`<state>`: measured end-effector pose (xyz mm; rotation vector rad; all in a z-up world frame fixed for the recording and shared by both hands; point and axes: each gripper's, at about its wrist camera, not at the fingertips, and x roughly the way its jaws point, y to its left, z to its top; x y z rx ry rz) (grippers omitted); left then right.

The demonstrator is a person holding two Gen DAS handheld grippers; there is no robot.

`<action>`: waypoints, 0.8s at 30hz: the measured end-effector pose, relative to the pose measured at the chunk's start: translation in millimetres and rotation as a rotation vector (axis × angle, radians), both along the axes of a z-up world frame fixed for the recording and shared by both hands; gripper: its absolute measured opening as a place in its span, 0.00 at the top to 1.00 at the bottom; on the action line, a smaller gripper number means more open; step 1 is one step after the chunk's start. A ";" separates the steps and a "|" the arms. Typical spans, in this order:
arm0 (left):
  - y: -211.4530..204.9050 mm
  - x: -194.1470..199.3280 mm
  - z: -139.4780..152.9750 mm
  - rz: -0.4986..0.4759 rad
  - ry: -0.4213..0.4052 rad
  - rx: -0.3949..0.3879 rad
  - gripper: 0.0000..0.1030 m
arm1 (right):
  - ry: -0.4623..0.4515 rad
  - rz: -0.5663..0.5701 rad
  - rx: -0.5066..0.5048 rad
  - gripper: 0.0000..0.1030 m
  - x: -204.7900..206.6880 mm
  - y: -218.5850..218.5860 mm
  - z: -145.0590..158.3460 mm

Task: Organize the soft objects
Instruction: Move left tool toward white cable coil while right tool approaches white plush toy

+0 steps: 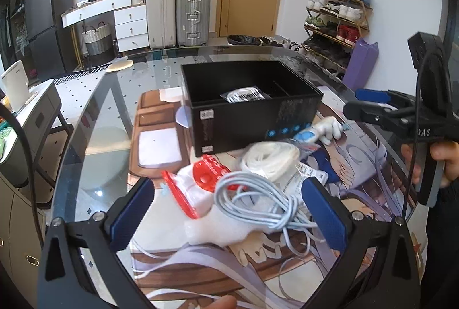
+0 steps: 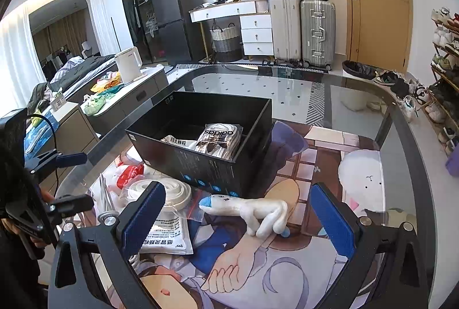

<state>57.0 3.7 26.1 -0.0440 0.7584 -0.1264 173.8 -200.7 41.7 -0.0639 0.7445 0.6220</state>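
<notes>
Glass table [image 1: 94,114]: black box [image 1: 252,119]; both grippers, left [image 1: 226,211] and right [image 2: 243,218], spread, empty.

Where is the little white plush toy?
In the right wrist view, the plush toy lies on the table mat between the open fingers, just in front of the black box.

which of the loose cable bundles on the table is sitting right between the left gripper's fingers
The pale blue-grey cable bundle, loosely tangled between the open left gripper. The white flat coil lies farther off, nearer the black box.
</notes>
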 end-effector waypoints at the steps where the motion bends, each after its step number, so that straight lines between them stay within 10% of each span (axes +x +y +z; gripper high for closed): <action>1: -1.3 -0.1 -0.6 -0.002 0.003 0.001 0.00 | -0.001 0.000 0.000 0.01 0.1 -0.3 -0.4; 24: -13.8 2.8 -19.6 -0.057 0.076 -0.012 0.00 | 0.013 -0.021 -0.006 0.01 5.1 -6.3 -5.9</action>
